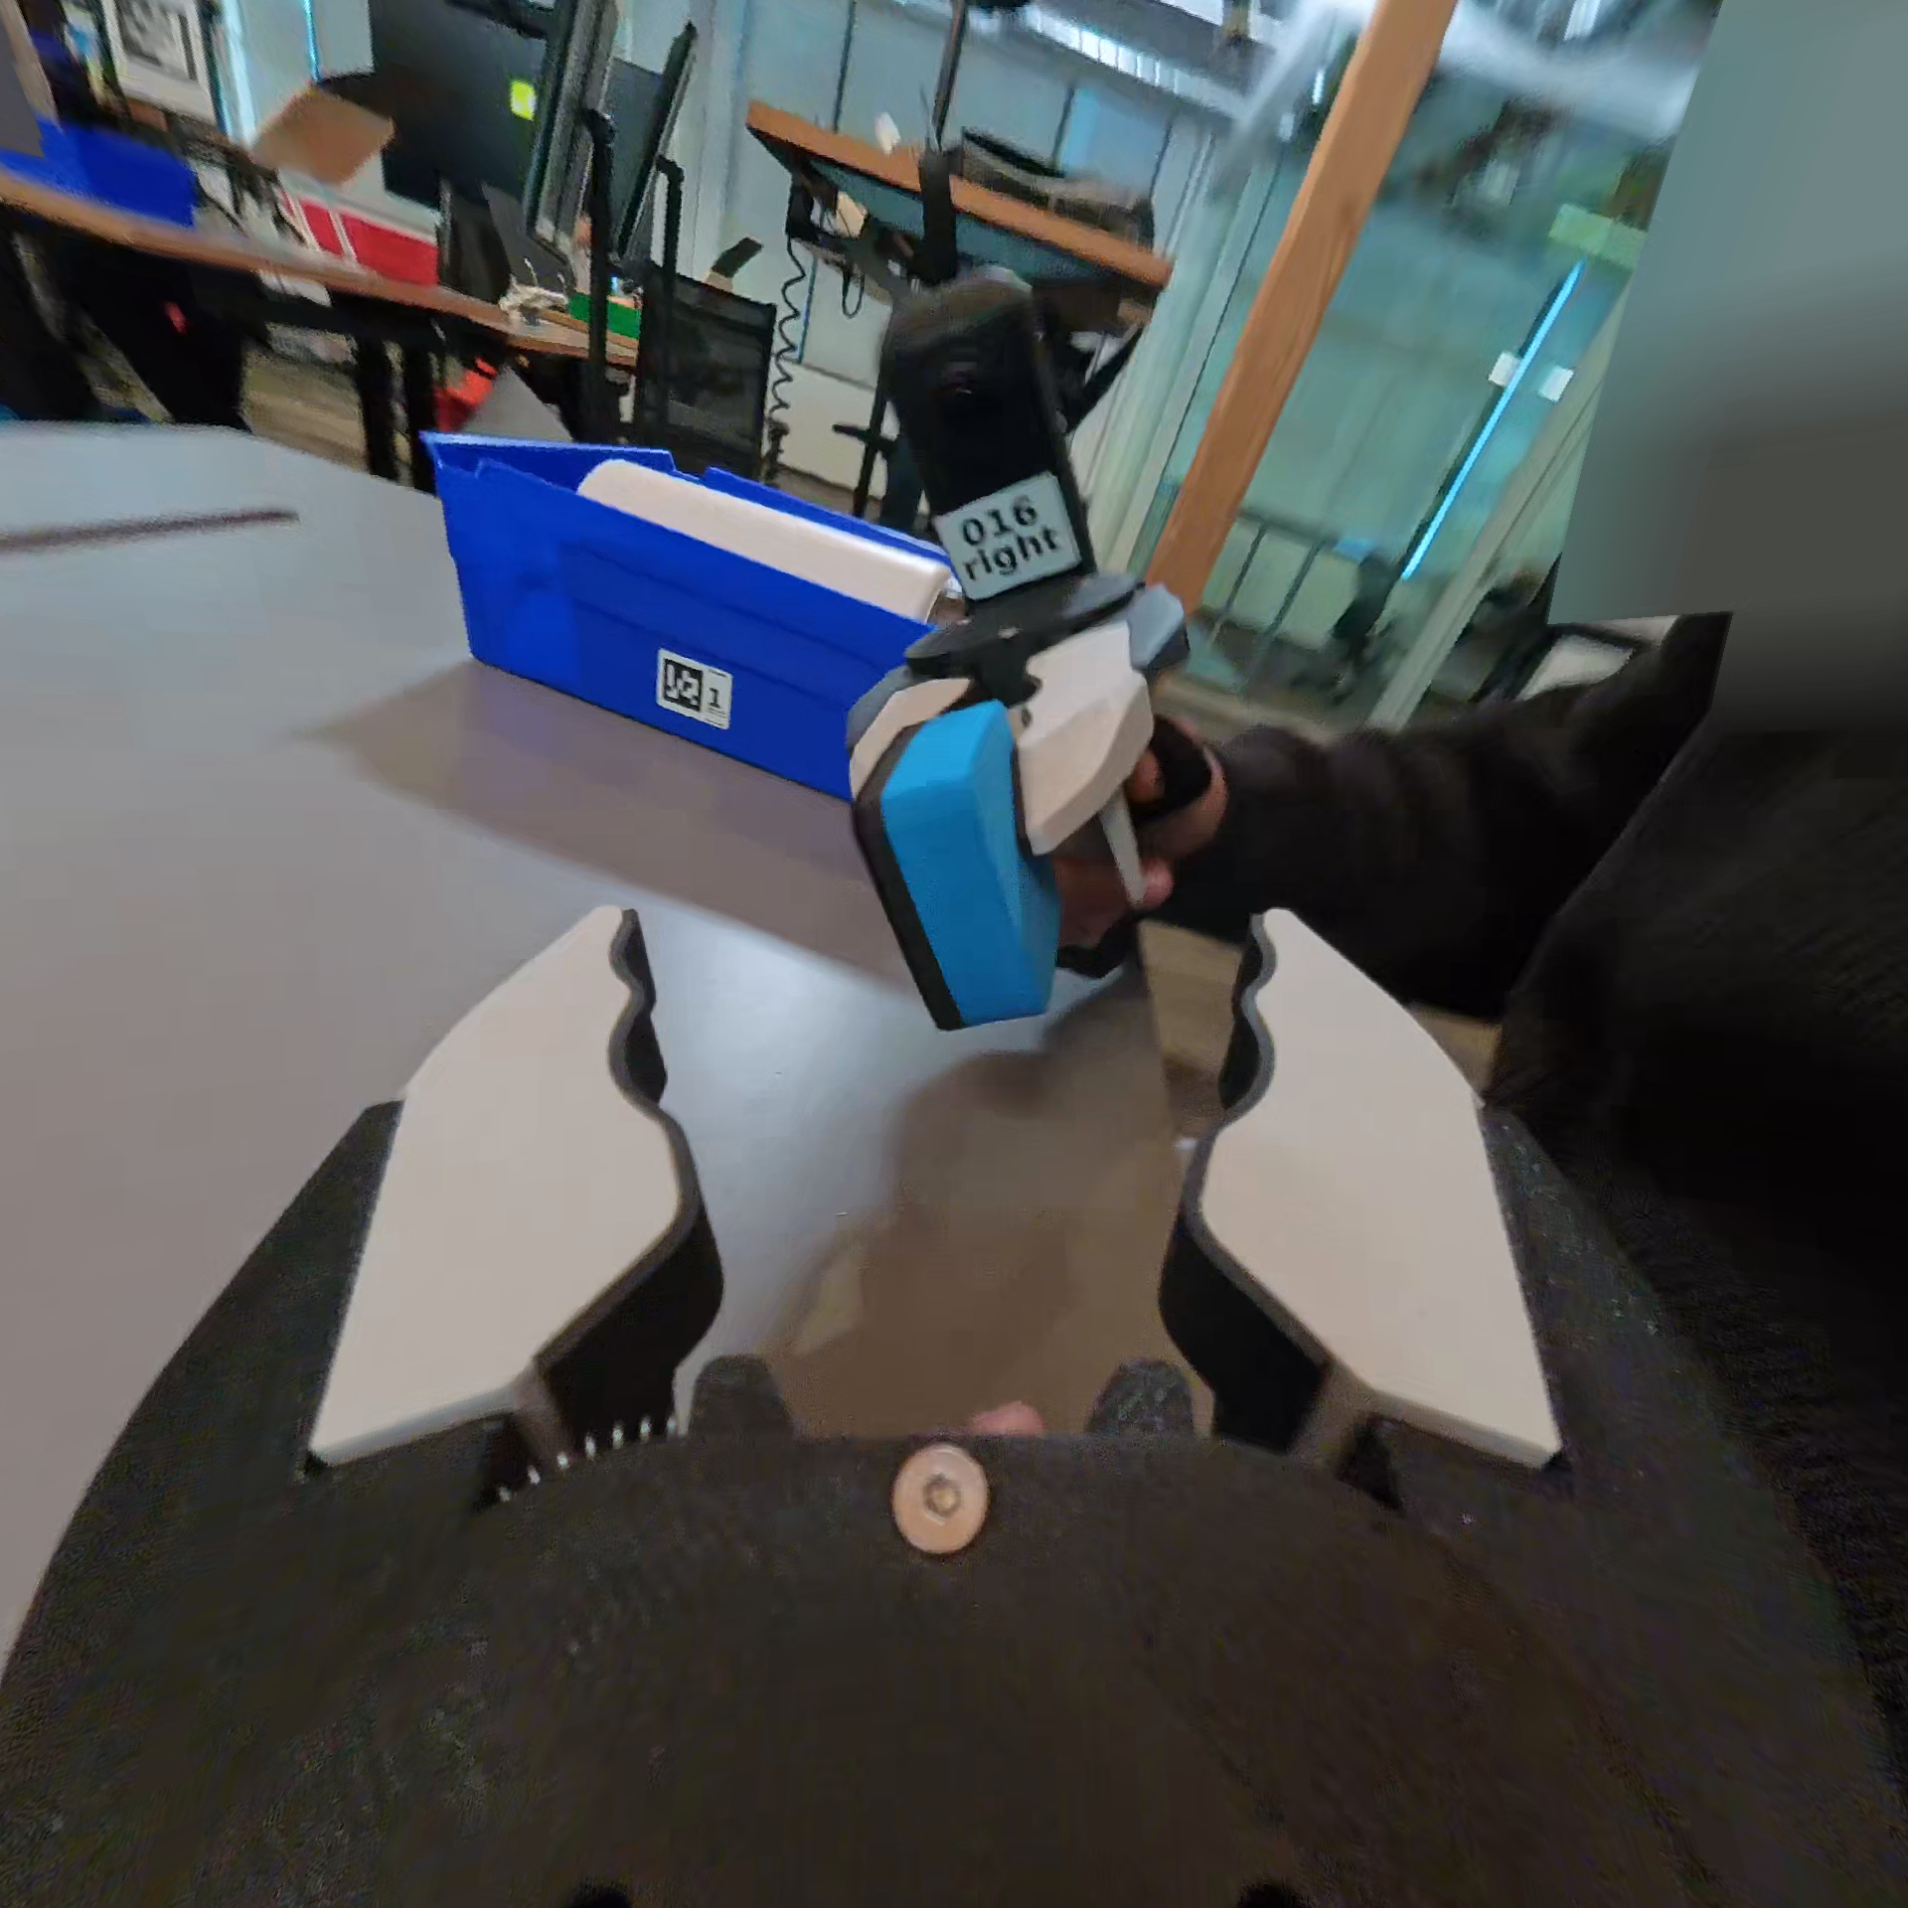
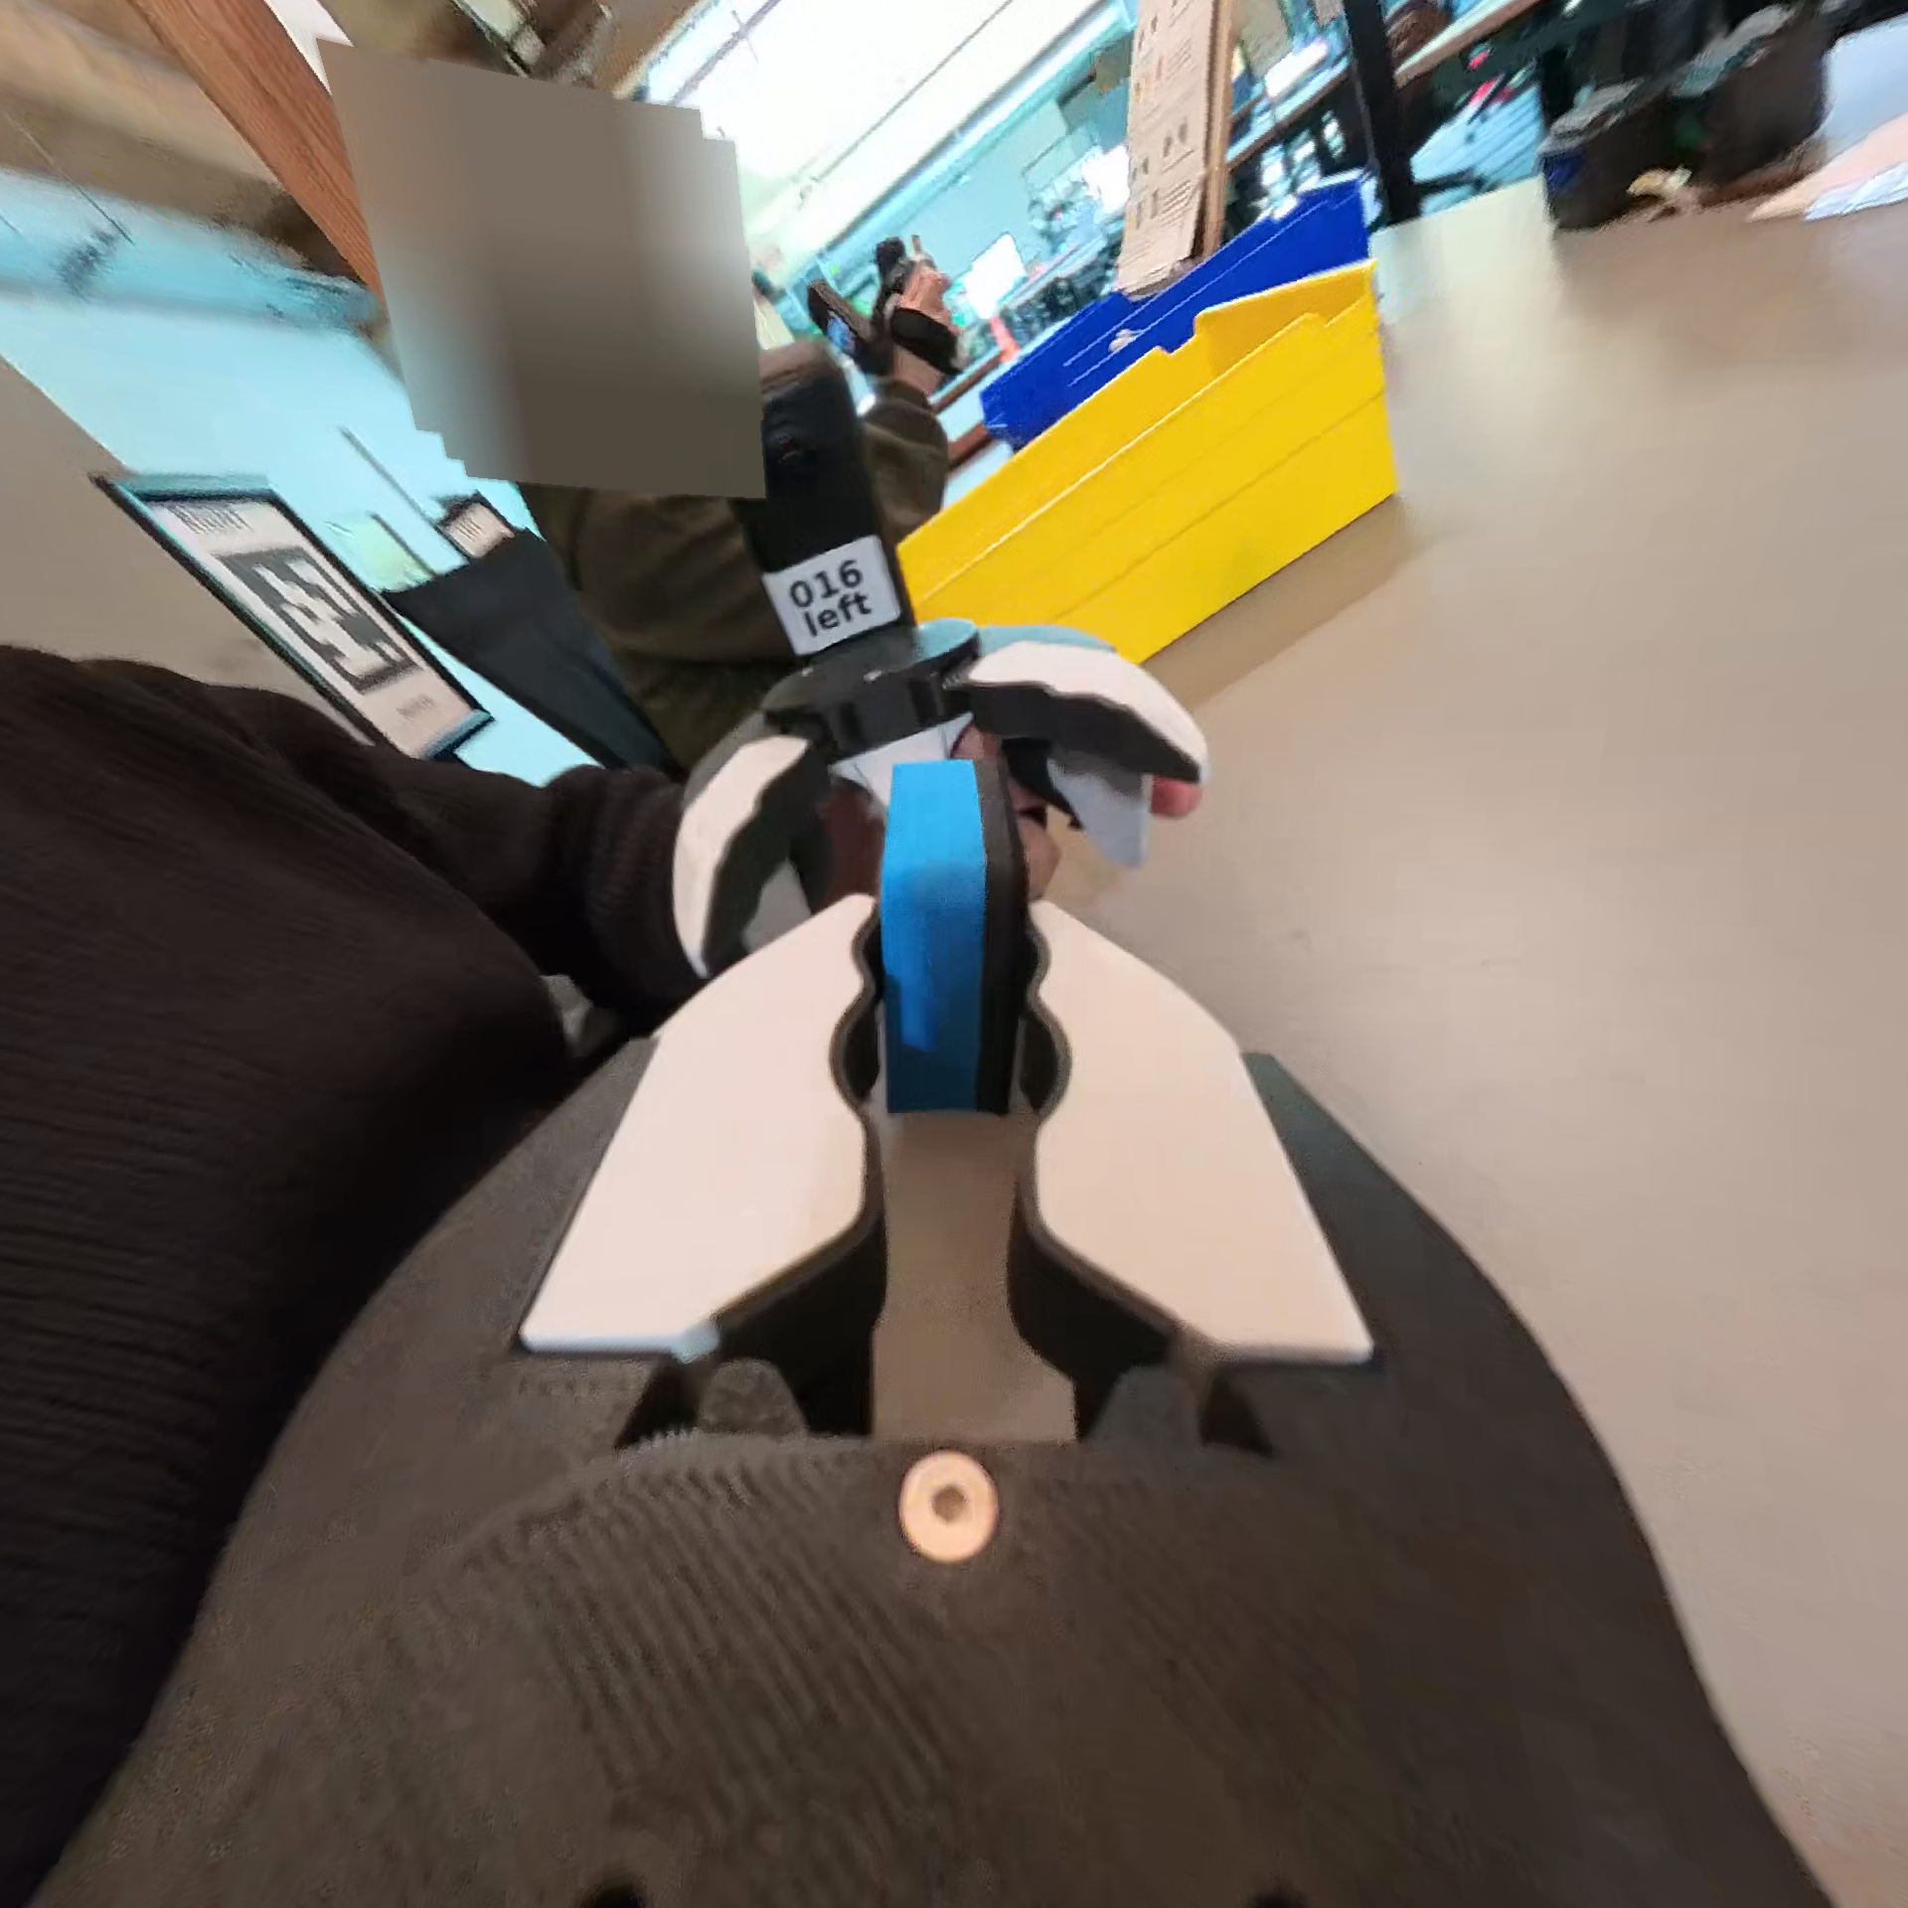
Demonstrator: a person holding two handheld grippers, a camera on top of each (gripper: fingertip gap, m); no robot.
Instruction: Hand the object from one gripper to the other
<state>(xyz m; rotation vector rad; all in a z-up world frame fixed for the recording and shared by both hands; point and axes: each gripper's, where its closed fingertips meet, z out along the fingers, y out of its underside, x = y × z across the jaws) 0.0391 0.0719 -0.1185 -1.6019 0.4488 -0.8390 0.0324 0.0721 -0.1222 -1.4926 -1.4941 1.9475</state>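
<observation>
Motion blur softens the background in both views, and a mosaic patch covers part of the right wrist view. There the lower end of the blue-and-black foam block (image 2: 945, 929) sinks between the fingers and its far end hides part of the left gripper (image 2: 929, 805) behind it. The right gripper (image 2: 945, 934) has its jaws clamped on the block, holding it above the desk (image 2: 1549, 826). The left gripper's jaws stand wide apart with nothing between them, just beside the block (image 1: 960, 867). A blue bin (image 1: 661, 619) sits on the desk beyond.
</observation>
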